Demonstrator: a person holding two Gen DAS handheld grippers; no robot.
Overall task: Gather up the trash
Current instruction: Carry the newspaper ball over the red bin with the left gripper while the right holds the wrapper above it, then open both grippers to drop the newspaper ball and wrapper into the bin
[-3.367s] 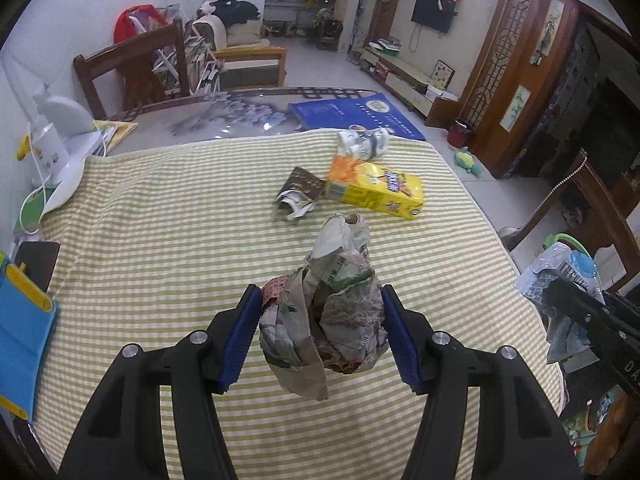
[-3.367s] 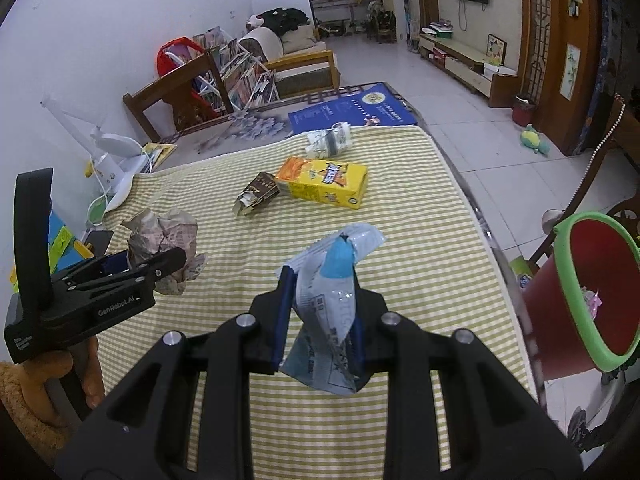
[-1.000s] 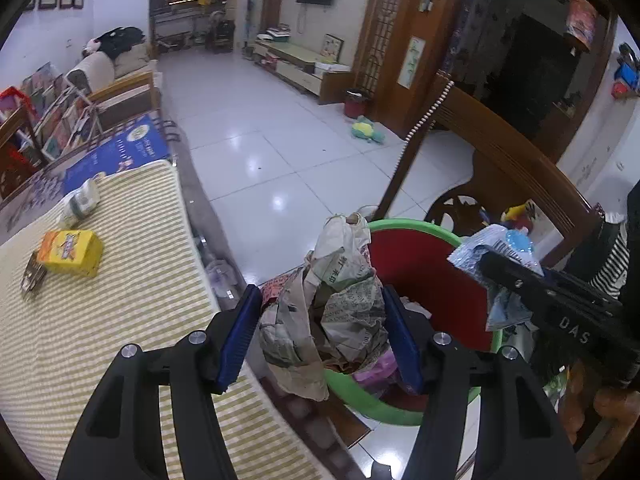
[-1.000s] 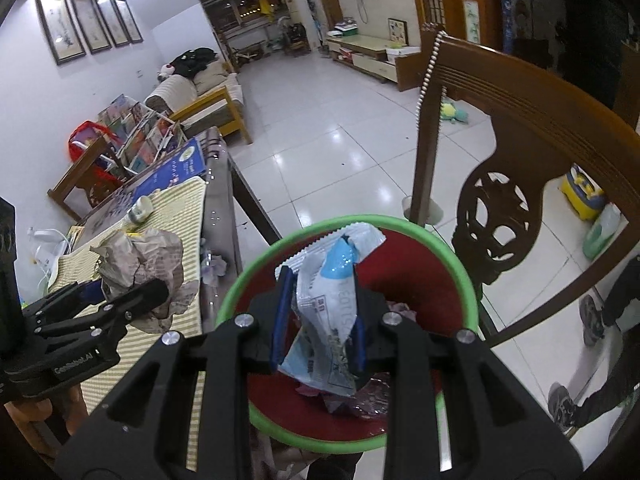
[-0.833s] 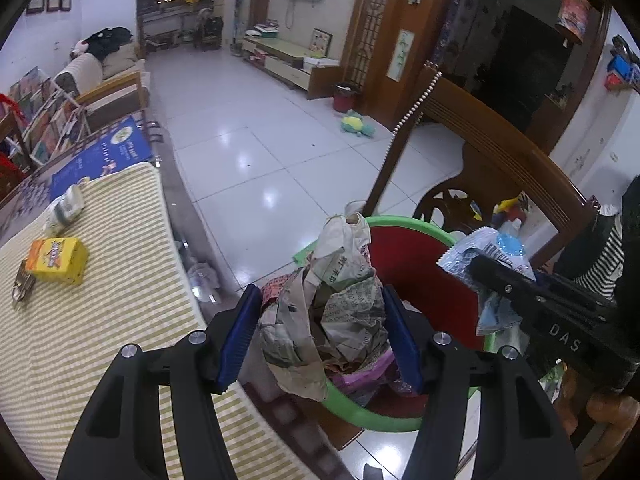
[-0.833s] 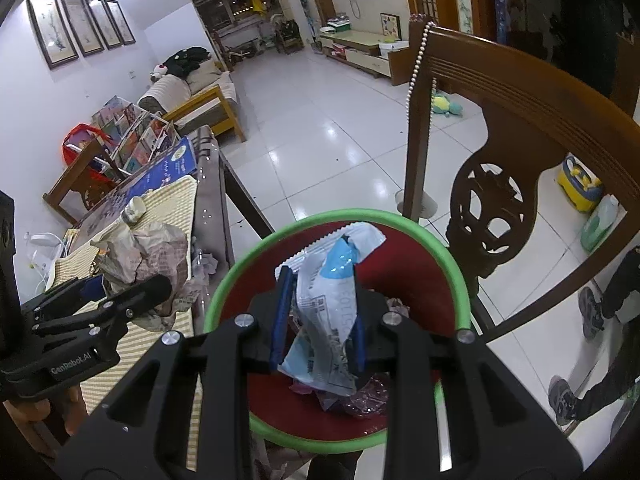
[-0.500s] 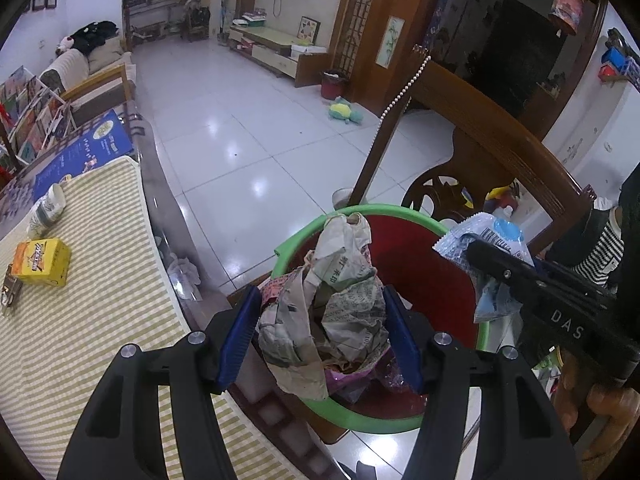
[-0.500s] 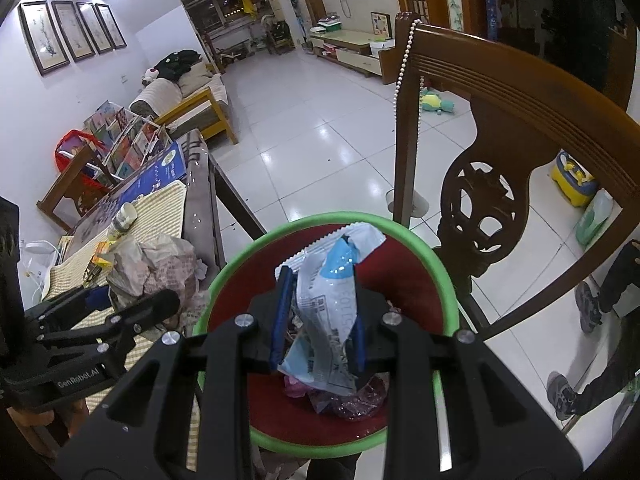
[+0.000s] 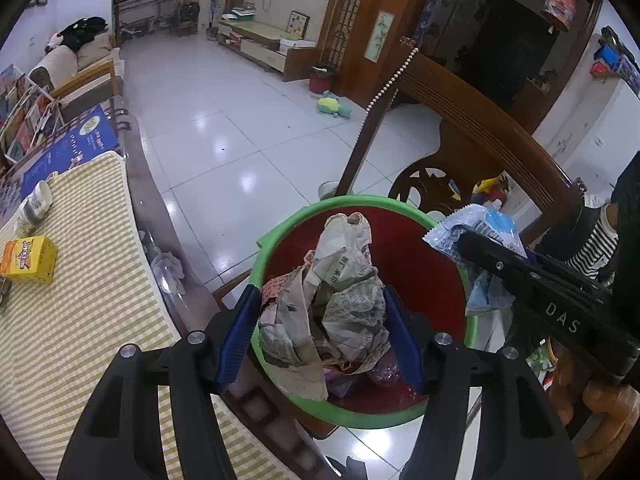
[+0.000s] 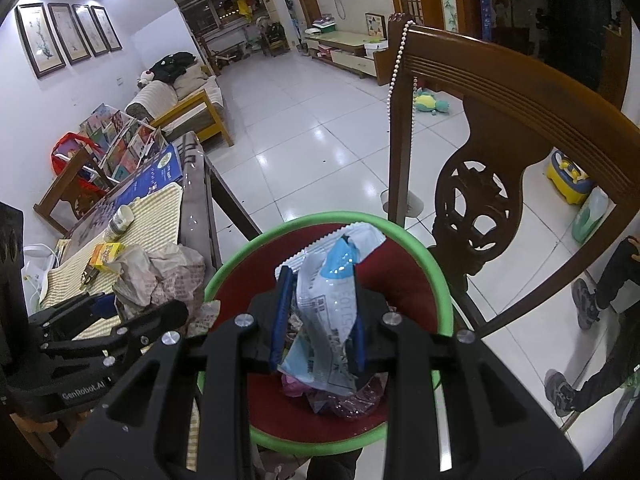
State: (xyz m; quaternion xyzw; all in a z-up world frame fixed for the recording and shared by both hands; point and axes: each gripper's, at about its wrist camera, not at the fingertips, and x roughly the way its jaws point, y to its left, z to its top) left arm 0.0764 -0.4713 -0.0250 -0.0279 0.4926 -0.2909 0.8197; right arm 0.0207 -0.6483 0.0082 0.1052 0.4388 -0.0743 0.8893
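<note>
My left gripper (image 9: 320, 320) is shut on a crumpled newspaper ball (image 9: 336, 300) and holds it above the red bin with a green rim (image 9: 280, 232). My right gripper (image 10: 318, 316) is shut on a blue-and-white plastic wrapper (image 10: 328, 308) over the same bin (image 10: 436, 272), which has some trash at its bottom. In the left wrist view the right gripper's wrapper (image 9: 476, 228) hangs over the bin's right rim. The newspaper ball (image 10: 160, 272) shows at the bin's left rim in the right wrist view.
A dark wooden chair (image 10: 472, 184) stands right behind the bin. The table with a striped cloth (image 9: 80, 312) lies to the left, with a yellow carton (image 9: 30, 260) and a crushed cup (image 9: 34, 204) on it. A person's legs (image 10: 600, 300) stand at the right.
Both grippers have drifted slightly further over the bin; the bin now sits more squarely under the newspaper ball. Both grips are unchanged.
</note>
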